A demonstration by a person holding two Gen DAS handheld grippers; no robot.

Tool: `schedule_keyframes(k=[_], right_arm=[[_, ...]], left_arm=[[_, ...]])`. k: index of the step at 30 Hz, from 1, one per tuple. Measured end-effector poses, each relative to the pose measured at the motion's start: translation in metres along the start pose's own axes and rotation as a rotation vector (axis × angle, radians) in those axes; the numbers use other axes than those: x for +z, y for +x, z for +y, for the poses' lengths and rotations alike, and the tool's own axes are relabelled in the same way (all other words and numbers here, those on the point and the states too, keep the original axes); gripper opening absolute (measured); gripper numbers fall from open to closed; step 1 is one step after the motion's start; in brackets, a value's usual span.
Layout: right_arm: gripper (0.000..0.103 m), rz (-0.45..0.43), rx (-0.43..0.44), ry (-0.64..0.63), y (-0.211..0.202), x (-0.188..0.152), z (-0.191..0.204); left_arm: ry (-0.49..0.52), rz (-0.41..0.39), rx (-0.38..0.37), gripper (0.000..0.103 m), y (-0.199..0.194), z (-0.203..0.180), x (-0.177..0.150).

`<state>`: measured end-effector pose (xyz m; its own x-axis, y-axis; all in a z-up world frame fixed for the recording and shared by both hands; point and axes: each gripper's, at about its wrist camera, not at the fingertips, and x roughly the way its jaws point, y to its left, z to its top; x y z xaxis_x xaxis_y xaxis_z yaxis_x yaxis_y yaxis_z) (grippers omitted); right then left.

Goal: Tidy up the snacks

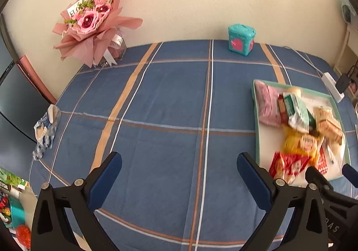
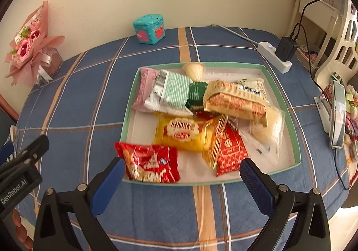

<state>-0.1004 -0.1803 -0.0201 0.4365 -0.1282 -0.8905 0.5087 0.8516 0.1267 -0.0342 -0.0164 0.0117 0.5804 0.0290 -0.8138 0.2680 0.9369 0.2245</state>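
just short of the tray's (image 2: 297,139) near rim, the right tool (image 2: 182,169) hangs with its jaws apart and empty. the red snack packet (image 2: 150,162) lies over that rim's left corner, the other snacks piled behind it. left of the tray, the left tool (image 1: 179,164) gapes over bare counter (image 1: 156,116). a careless nudge could likely push that packet off the tray.
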Motion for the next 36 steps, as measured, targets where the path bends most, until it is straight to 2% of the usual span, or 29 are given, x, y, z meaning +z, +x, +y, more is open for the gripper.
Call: schedule_keyframes(k=[9,15,36], right_arm=[[0.103,0.005,0.009,-0.025,-0.007,-0.018,0.004],[0.103,-0.020,0.011,-0.006,-0.014,-0.018,0.001],[0.103,-0.011,0.016,-0.016,-0.013,-0.016,0.005]], left_arm=[[-0.005,0.042,-0.024,0.102,0.002,0.006,-0.021],[-0.029,0.030,-0.036,0.102,-0.002,0.013,-0.022],[-0.020,0.059,-0.077,0.102,0.003,0.013,-0.022]])
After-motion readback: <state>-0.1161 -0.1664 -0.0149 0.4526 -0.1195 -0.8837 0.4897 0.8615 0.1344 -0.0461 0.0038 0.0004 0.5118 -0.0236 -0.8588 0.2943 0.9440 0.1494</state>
